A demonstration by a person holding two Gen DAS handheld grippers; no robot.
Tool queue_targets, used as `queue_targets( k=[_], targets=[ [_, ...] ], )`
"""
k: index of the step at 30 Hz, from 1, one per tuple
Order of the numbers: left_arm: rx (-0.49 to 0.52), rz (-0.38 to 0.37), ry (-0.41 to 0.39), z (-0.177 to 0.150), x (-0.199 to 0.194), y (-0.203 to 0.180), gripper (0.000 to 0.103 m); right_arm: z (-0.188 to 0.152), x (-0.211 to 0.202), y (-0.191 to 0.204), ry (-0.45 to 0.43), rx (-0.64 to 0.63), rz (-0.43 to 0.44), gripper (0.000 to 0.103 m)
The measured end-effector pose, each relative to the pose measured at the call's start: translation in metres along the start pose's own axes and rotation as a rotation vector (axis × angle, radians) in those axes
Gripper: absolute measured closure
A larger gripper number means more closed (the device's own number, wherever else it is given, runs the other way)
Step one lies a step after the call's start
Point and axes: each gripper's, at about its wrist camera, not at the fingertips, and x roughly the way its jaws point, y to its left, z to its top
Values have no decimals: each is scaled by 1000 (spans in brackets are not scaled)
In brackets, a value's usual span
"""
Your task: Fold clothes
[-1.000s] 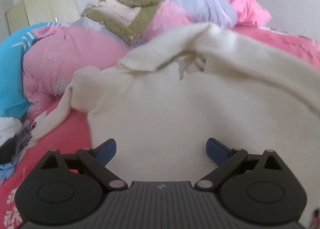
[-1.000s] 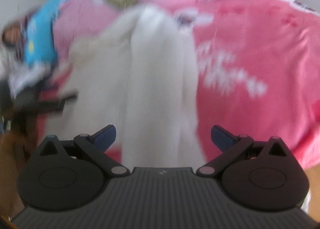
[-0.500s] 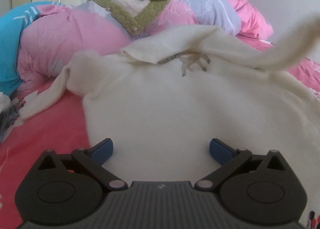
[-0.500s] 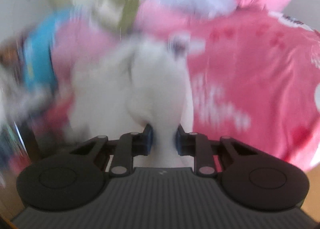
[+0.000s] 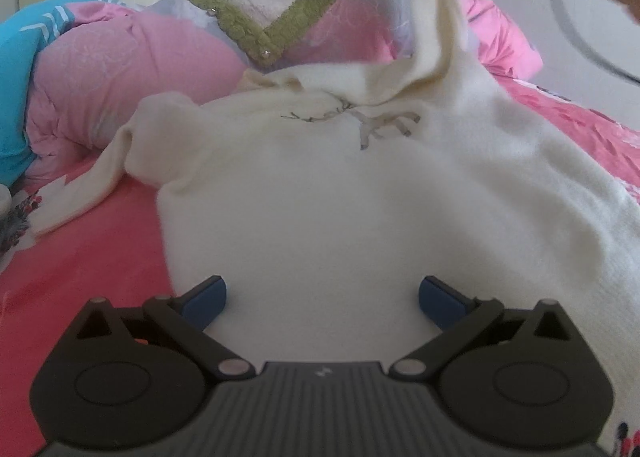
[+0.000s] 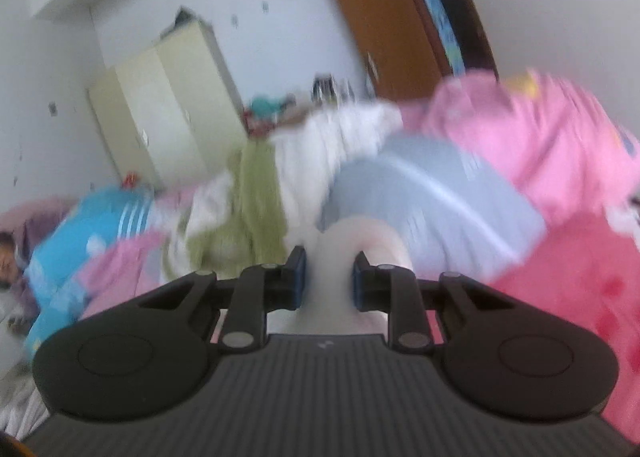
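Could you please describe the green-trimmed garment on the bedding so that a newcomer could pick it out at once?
Start at the bed with the red sheet, where a cream knitted sweater lies spread. Behind it rises a heap of pink quilts, and on its top lies the fluffy cream jacket with olive-green trim. Only it has the thick green border and small shiny snaps.

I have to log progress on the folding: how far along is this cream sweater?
Barely begun. The cream sweater lies spread on the red bedspread, no fold made. The right gripper is clamped on one sleeve, lifted; the left gripper hangs open above the body. All folds remain.
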Motion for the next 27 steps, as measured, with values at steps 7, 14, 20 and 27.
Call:
queue_targets(
  k=[7,14,20,27],
  targets=[
    [-8,-11,0,0,2,1,0,-78,127,-47,340,74,-173,58],
    [-4,-7,0,1,2,1,0,-107,66,-115,458,335,-123,52],
    [-9,77,-24,2,-18,-2,0,-142,-84,-152,447,565,55,37],
    [-173,149,-46,-19,-109,4,0,-217,-163,-177,536,683,109,37]
  ],
)
